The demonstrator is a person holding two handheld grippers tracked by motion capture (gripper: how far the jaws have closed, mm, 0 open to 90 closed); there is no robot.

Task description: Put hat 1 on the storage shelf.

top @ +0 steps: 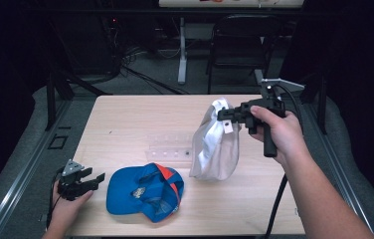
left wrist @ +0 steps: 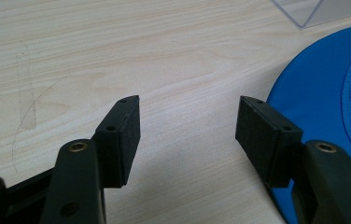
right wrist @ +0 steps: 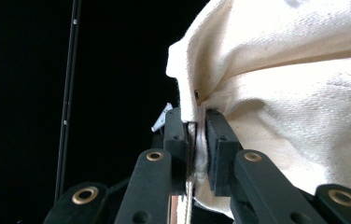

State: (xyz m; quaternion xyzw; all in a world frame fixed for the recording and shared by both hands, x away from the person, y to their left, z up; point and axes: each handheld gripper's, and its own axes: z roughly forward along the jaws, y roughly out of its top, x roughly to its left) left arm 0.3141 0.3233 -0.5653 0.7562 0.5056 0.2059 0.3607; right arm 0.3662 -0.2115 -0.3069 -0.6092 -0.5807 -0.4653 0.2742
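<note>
High view sits above the person's side of the table (top: 125, 119), looking forward and down; whole tabletop in frame, dark floor and chair legs beyond it, mid distance. Left gripper view rides the left gripper (top: 86, 181), aimed low along its two jaws across the wood, very close to the surface; the blue cap (left wrist: 323, 98) edges in at right, the same blue cap (top: 145, 191) that lies at the near table edge in the high view. Right gripper view rides the right gripper (top: 223, 115), raised, looking along its jaws at the white cloth bag (right wrist: 295, 84) from extremely close, dark room behind; high view shares that bag (top: 215, 149).
</note>
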